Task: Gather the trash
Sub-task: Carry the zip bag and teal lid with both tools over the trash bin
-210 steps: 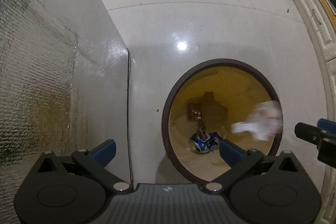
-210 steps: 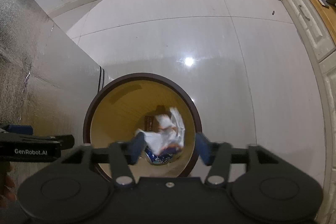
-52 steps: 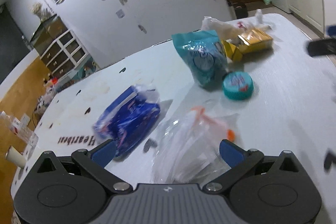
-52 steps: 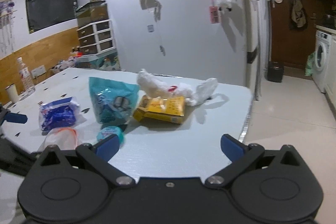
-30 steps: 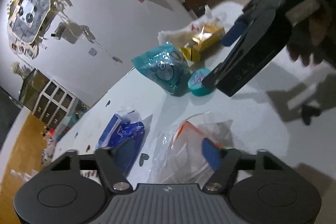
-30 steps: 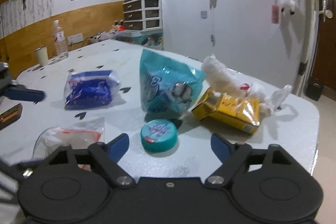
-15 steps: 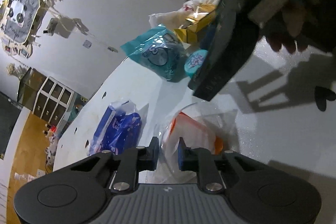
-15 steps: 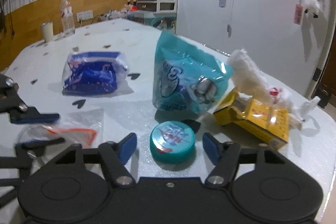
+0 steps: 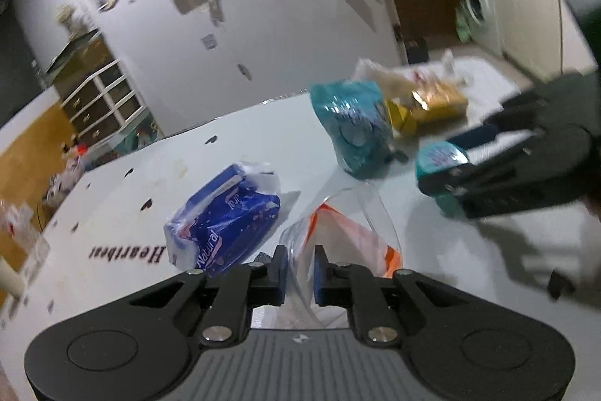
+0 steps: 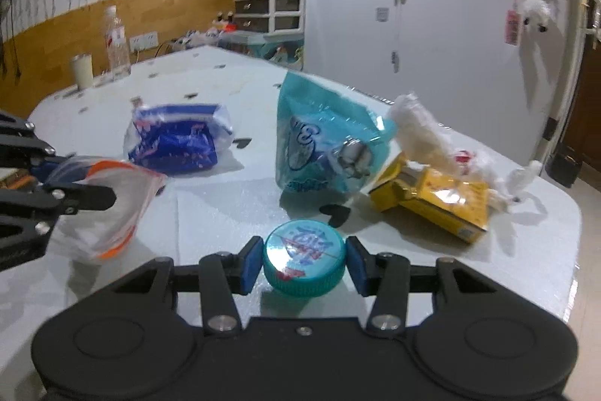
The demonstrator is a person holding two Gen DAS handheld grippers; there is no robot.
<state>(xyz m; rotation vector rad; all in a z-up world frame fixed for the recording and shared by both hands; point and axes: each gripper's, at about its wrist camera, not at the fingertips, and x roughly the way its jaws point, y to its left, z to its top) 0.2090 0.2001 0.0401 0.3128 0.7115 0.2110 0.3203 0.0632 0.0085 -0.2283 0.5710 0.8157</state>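
Here, line by line, was how things stood at my jaws.

Left gripper (image 9: 299, 269): my jaws were drawn narrow and pinched the near edge of the clear plastic bag (image 9: 345, 232), its film running up between my two blue pads.
Clear plastic bag: it carried orange markings and billowed forward from my left jaws over the white table (image 9: 188, 160); in the right wrist view it hung off that gripper's tips (image 10: 94, 192) and looked lifted at the pinched end.
Right gripper (image 10: 303, 264): my jaws sat half closed around the teal lid (image 10: 303, 260), one blue pad tight against each side of its ribbed rim.
Teal lid: it lay squarely between my right fingertips, printed top facing up; whether it rested on the table or was raised, I could not tell.
Blue wrapper (image 9: 221, 217): it lay just ahead and to the left of my left jaws, apart from them, printed "Natural".
Teal snack bag (image 10: 323, 141): it stood upright straight ahead of my right jaws, beyond the lid.
Yellow box (image 10: 432, 200): it lay ahead and to the right of my right jaws, touching the teal snack bag's side.
White crumpled bag (image 10: 424, 138): it was draped over the far edge of the yellow box.
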